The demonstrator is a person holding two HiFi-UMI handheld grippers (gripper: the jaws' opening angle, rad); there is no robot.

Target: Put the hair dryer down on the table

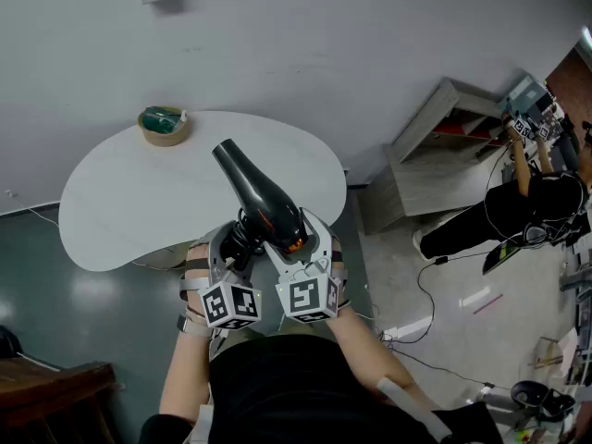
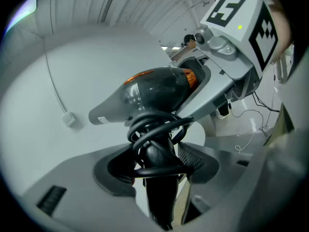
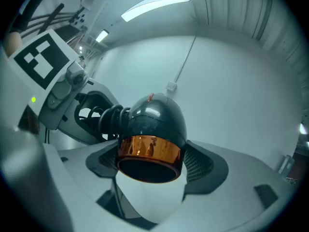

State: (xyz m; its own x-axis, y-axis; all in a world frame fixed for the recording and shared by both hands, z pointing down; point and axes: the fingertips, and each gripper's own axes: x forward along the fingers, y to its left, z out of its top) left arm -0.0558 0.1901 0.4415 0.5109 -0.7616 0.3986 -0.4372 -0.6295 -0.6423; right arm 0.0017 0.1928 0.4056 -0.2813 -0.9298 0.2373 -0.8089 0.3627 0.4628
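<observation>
Showing a black hair dryer (image 1: 259, 197) held in the air above the near edge of a white, rounded table (image 1: 111, 220), with the nozzle pointing away from the person toward the far side and no part resting on the table top. Gripped from both sides at once. Pinched at the handle (image 2: 158, 187) by the left tool (image 1: 239, 240), with the black cord (image 2: 155, 129) coiled round the handle just above the pads (image 2: 195, 161). Clamped at the rear of the body by the right tool (image 1: 298, 243), jaws set wide, bearing on either side of the orange band (image 3: 149, 151) at the intake end. Carried with both tools close together, their marker cubes (image 1: 231, 305) side by side and nearest the person's body.

Placed at the far left of the table, well apart from the hair dryer: a tan round container (image 1: 165, 125) with something green inside.

Bounded behind the table by a plain pale wall (image 1: 370, 54).

Visible to the right of the table: a pale wooden unit (image 1: 435, 146) on the grey floor (image 1: 435, 294), loose cables (image 1: 425, 289), and a second person (image 1: 527, 206) in dark clothing.
</observation>
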